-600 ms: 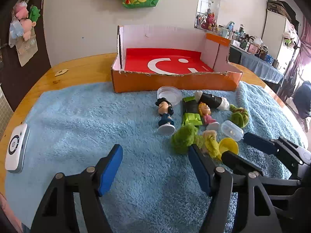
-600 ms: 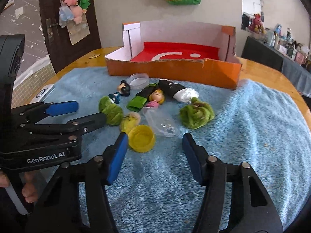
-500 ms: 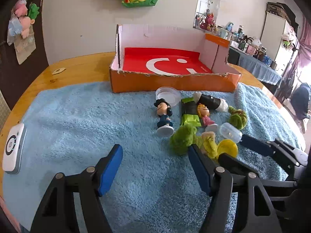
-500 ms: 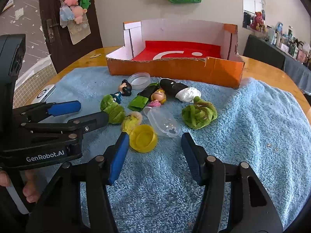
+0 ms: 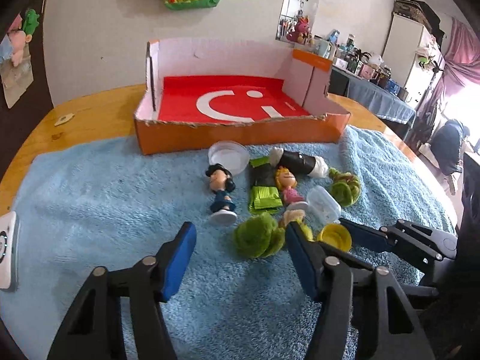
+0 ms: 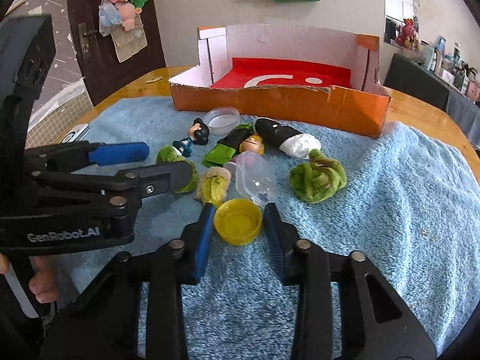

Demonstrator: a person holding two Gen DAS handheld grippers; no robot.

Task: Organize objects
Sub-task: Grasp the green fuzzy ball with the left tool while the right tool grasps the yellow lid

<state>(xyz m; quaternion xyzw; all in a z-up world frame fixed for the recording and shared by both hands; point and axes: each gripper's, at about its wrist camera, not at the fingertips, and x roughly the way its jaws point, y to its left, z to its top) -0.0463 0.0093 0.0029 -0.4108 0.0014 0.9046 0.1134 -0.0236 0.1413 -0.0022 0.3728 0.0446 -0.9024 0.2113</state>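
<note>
Toys lie in a loose cluster on the blue towel [image 6: 390,210], just in front of the orange cardboard box [image 6: 279,105], whose red floor holds nothing. Nearest the box are a clear round lid [image 6: 222,118] and a black-and-white tube [image 6: 285,141]. In front of these lie a dark-haired figurine [image 5: 220,192], a green foil packet [image 5: 264,193] and a blonde figurine [image 5: 289,187]. Farther from the box are two green fuzzy balls [image 6: 318,177] [image 5: 258,235], a clear capsule half [image 6: 255,178] and a yellow cap [image 6: 238,220].

The right gripper [image 6: 238,225] has its jaws closed in around the yellow cap, one pad on each side; whether both press on it cannot be told. The left gripper [image 5: 240,252] is released, with only towel between its blue pads, and the nearer green ball sits just beyond its right finger.
</note>
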